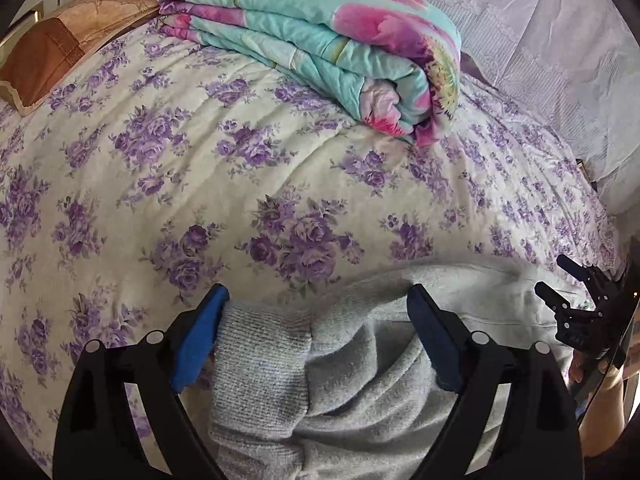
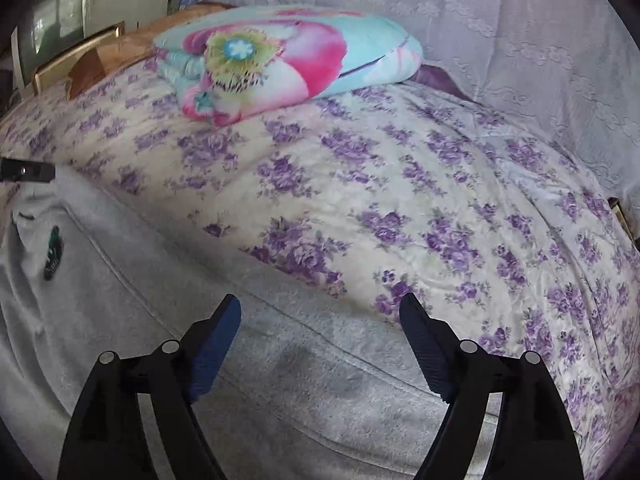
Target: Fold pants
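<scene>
While both tools hang low over the bed, the left gripper (image 1: pixel 316 312) points forward with its jaws spread wide on either side of the ribbed cuff of the grey pants (image 1: pixel 360 380), not clamped. The right gripper (image 2: pixel 320 320) also stands wide apart, above the flat pants (image 2: pixel 200 340) and holding nothing. Beyond lies the purple-flowered bedspread (image 2: pixel 400 200), then a folded turquoise-and-pink quilt (image 1: pixel 320 48) near the far edge.
</scene>
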